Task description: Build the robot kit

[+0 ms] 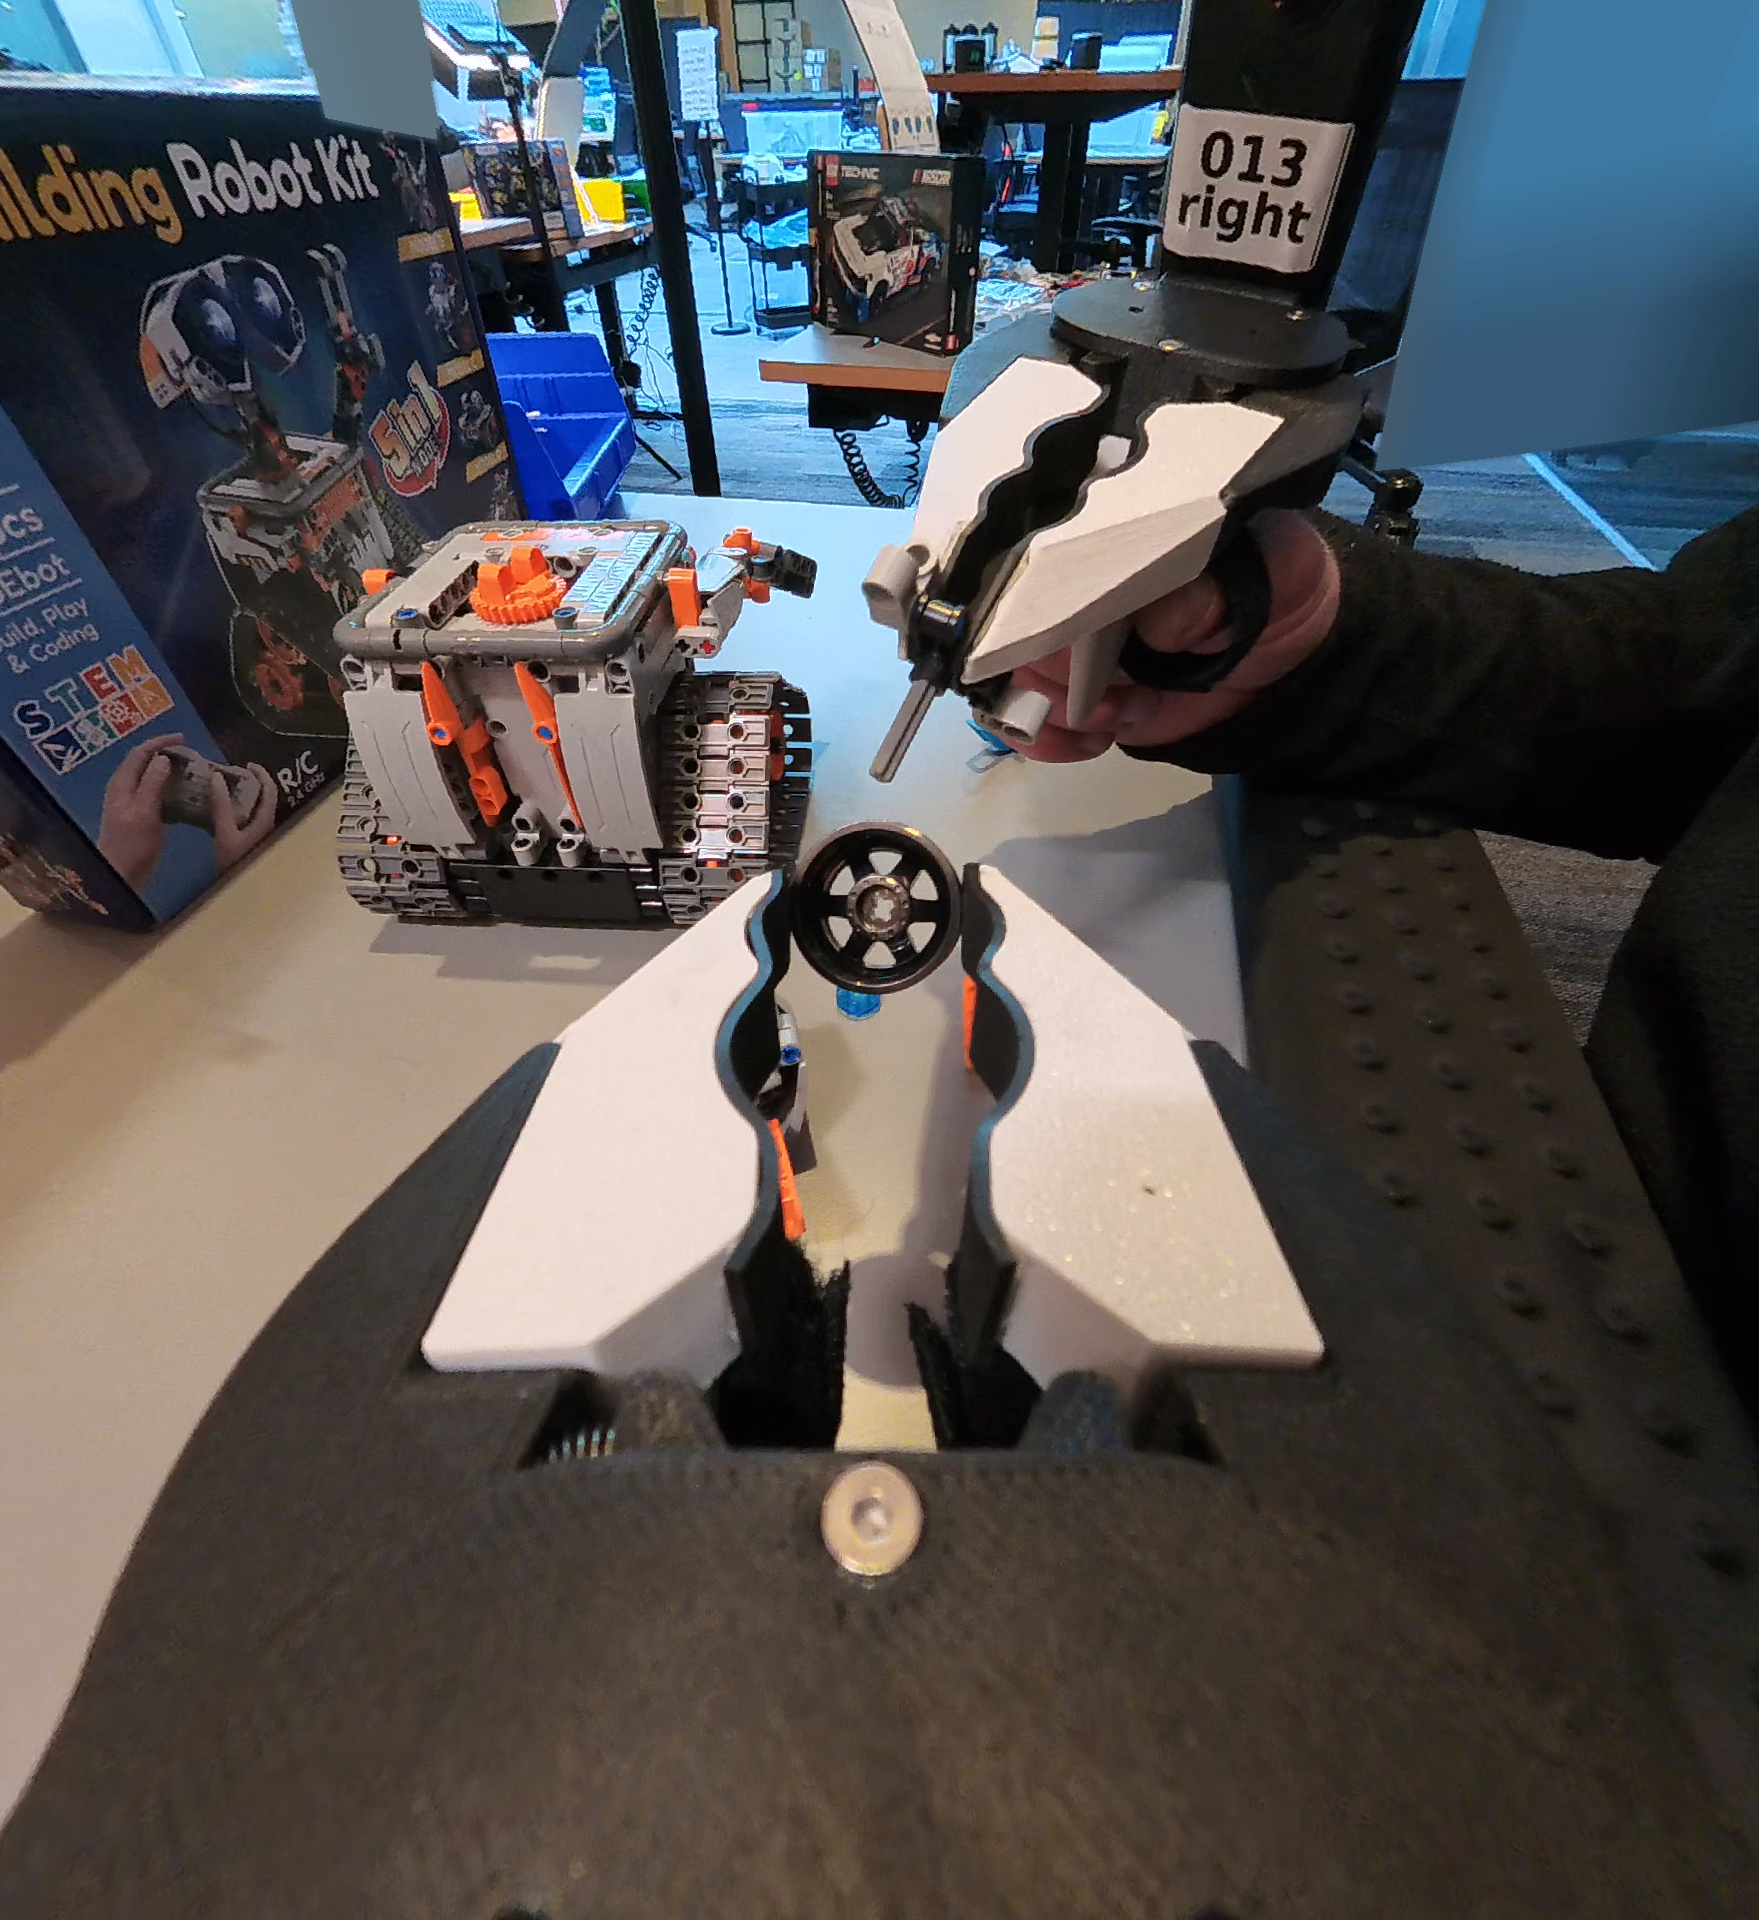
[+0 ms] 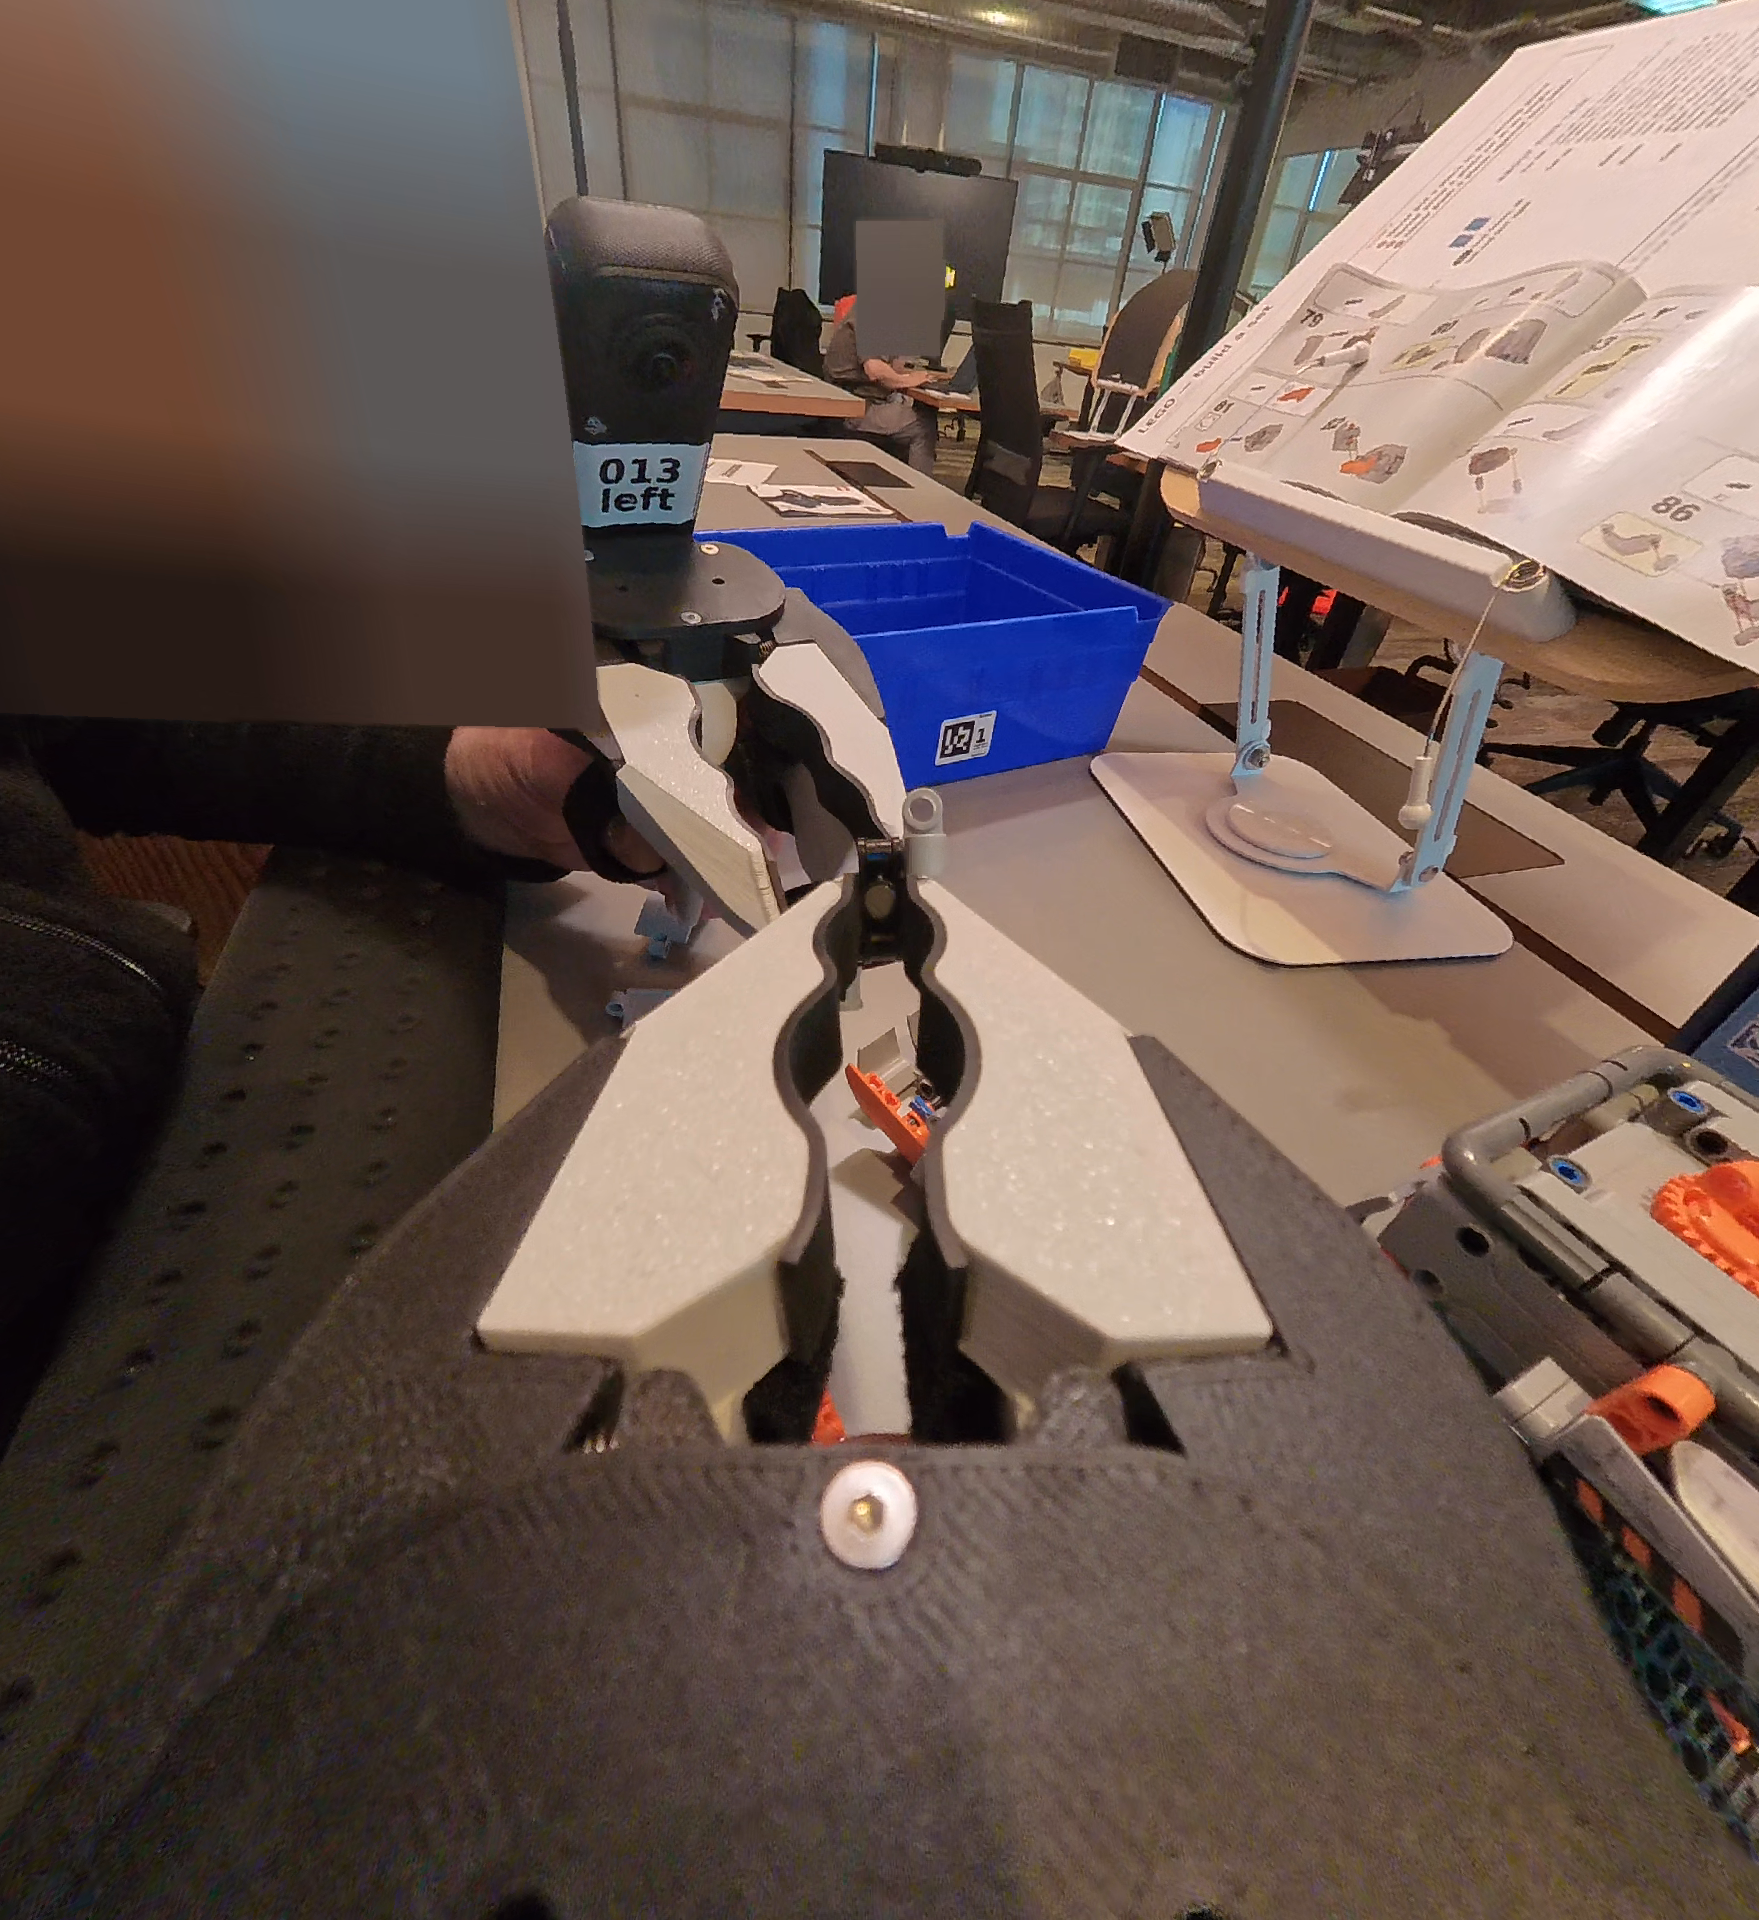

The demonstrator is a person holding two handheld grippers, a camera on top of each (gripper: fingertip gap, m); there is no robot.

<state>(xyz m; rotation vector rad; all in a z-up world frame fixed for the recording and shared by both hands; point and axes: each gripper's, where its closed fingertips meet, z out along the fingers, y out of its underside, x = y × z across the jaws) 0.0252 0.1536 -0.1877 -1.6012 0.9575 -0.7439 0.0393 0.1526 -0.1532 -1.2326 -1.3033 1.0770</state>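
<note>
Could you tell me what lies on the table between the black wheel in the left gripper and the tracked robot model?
Nothing: in the left wrist view, only bare table separates the black wheel from the tracked robot model.

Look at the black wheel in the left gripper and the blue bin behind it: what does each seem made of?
Black wheel: probably hard moulded plastic, glossy; light glints on its spokes and rim, pinched by the left gripper.
Blue bin: likely rigid plastic, smooth with a slight sheen; thin even walls and moulded ribs.

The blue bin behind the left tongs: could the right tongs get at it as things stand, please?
Probably not directly: the right tongs are shut on a small axle assembly, and the left tongs sit between them and the blue bin.
</note>
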